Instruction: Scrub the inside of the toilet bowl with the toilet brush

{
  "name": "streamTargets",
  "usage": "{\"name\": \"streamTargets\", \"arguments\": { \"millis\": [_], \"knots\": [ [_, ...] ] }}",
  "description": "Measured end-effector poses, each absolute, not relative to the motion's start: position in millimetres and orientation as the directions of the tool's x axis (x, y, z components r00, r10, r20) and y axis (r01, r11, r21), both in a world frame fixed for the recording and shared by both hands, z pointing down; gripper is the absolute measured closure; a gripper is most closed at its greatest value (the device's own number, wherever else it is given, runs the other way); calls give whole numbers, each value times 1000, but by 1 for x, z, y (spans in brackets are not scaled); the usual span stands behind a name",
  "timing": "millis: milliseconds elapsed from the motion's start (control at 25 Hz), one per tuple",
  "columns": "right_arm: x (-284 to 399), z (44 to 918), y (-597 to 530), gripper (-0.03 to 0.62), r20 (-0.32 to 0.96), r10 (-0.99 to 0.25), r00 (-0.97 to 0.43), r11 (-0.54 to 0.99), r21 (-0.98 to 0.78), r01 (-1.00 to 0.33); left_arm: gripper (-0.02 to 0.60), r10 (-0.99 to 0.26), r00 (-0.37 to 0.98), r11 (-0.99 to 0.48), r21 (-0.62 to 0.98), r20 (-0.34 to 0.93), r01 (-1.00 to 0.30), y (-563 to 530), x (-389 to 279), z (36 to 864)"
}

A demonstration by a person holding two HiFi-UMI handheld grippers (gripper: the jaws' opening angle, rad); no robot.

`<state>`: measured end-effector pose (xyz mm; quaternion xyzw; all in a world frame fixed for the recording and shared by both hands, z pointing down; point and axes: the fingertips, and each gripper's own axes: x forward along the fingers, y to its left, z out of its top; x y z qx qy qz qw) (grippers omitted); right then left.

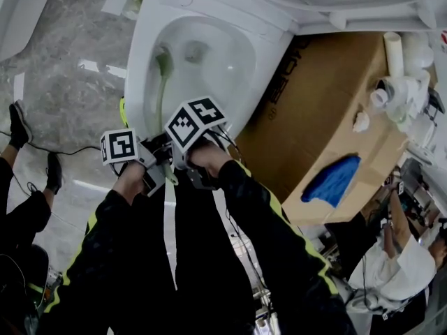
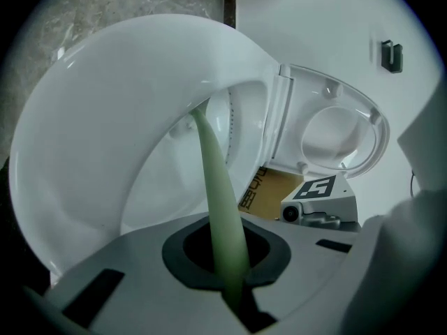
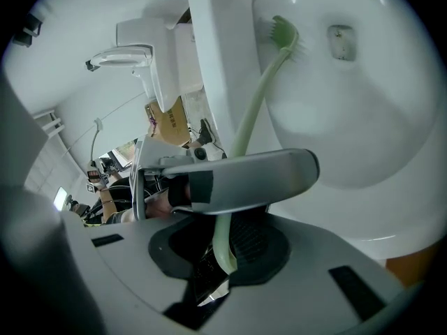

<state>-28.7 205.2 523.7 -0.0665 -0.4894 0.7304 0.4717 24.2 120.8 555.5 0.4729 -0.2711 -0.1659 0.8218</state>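
Note:
The white toilet bowl lies open ahead of me. A pale green toilet brush reaches into it, and its bristled head rests against the inner wall, left of the drain. My left gripper is shut on the brush handle, which runs up between its jaws into the bowl. Just beside it, at the bowl's near rim, my right gripper is shut on the handle's lower end. In the right gripper view a left gripper finger crosses in front of the handle.
The seat and lid stand raised. A cardboard box with a blue cloth sits right of the toilet, with white pipe fittings behind it. A person's feet are at left, and another person is at lower right.

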Motion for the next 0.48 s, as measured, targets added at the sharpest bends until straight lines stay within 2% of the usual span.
{"name": "streamTargets", "arguments": {
  "millis": [480],
  "knots": [
    [-33, 532, 163, 528, 375, 686, -623, -101, -799, -593, 571, -458, 832, 452, 888, 312, -85, 84, 24, 566]
  ]
}}
